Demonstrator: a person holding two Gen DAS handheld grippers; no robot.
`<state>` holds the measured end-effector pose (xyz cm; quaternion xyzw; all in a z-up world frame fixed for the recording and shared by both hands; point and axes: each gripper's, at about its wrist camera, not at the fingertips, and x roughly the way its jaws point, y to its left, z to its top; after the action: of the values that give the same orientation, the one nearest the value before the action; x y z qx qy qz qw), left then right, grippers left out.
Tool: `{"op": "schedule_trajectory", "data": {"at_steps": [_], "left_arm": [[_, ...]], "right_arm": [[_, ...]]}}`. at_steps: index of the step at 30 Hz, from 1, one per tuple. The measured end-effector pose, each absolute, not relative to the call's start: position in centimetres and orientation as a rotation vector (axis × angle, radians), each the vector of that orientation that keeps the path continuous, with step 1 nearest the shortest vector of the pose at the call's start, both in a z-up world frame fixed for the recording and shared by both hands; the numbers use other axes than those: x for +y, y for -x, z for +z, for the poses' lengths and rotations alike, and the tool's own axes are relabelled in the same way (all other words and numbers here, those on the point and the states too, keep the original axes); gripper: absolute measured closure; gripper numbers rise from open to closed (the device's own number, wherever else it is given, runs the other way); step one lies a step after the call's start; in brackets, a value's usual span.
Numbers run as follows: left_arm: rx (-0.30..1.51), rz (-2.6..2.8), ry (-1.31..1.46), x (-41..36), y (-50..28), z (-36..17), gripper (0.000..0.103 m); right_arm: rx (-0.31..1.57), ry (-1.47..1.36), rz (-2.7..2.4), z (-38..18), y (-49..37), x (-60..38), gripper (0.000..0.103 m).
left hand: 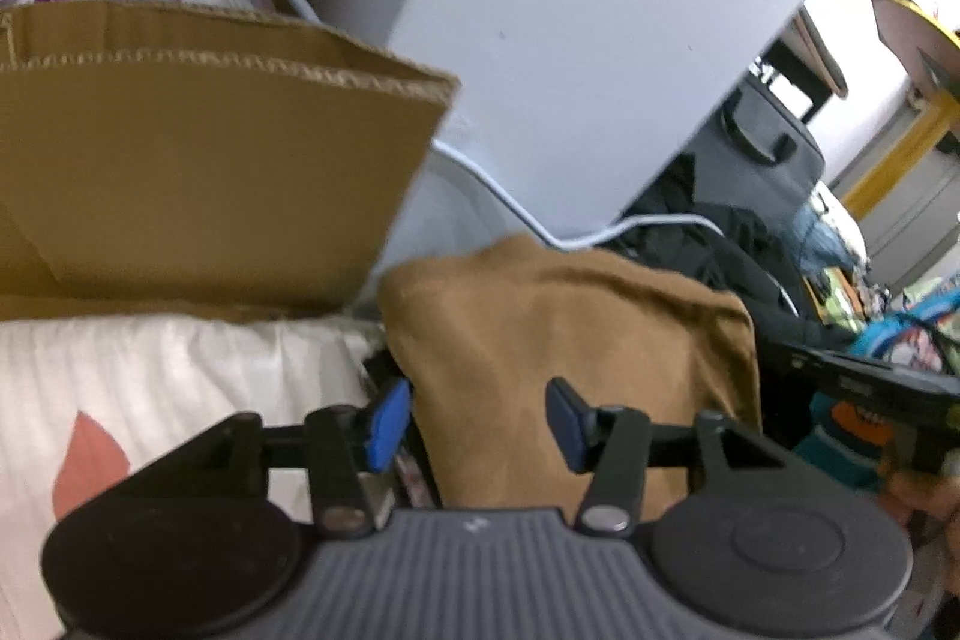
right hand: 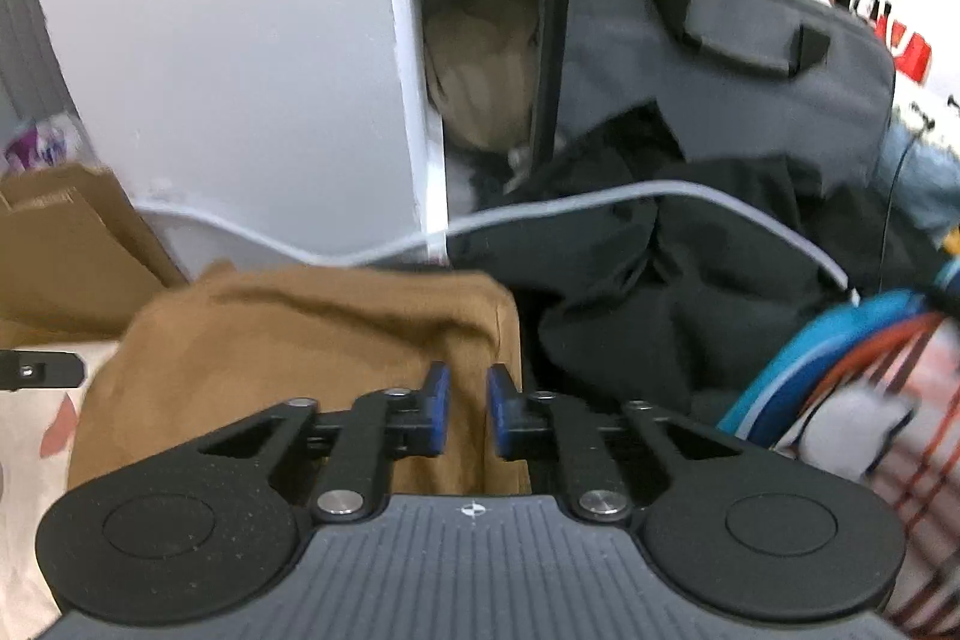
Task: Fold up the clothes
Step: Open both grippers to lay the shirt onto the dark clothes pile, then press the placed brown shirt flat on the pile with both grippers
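**Brown garment folded on the bed, both grippers over it**

A bed cover, white with pink petals, carries the brown garment, which lies folded in a compact block at the cover's far edge. A cardboard box stands just beside it on the left, a white panel rises behind, and a white cable runs along the garment's far edge. A heap of black clothes crowds its right edge.

The left gripper is seen with its blue pads apart, the garment's left part between and beyond them, unpinched. The right gripper is held over the garment's right edge with its pads close together but a narrow gap left; whether cloth is pinched cannot be told.

Only the right view shows a grey bag behind the heap; only the left view shows the box's contents. Open cover is seen only to the left of the garment.
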<state>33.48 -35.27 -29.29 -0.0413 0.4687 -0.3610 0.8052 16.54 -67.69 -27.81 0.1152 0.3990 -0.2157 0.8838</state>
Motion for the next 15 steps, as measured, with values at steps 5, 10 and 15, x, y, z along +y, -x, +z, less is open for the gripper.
{"op": "schedule_trajectory", "data": {"at_steps": [5,10,15], "left_arm": [[1.011,-0.779,0.025,-35.5,-32.0,-29.8,0.049],[1.028,-0.783,0.003,-36.2,-31.9,-30.8,0.050],[1.041,-0.775,0.001,-36.0,-32.0,-31.5,0.050]], "right_arm": [[0.856,-0.279,-0.487,-30.5,-17.4,-68.8,0.084],[0.871,-0.294,-0.485,-32.0,-19.2,-69.8,0.084],[0.845,-0.300,-0.466,-31.8,-20.8,-70.7,0.083]]}}
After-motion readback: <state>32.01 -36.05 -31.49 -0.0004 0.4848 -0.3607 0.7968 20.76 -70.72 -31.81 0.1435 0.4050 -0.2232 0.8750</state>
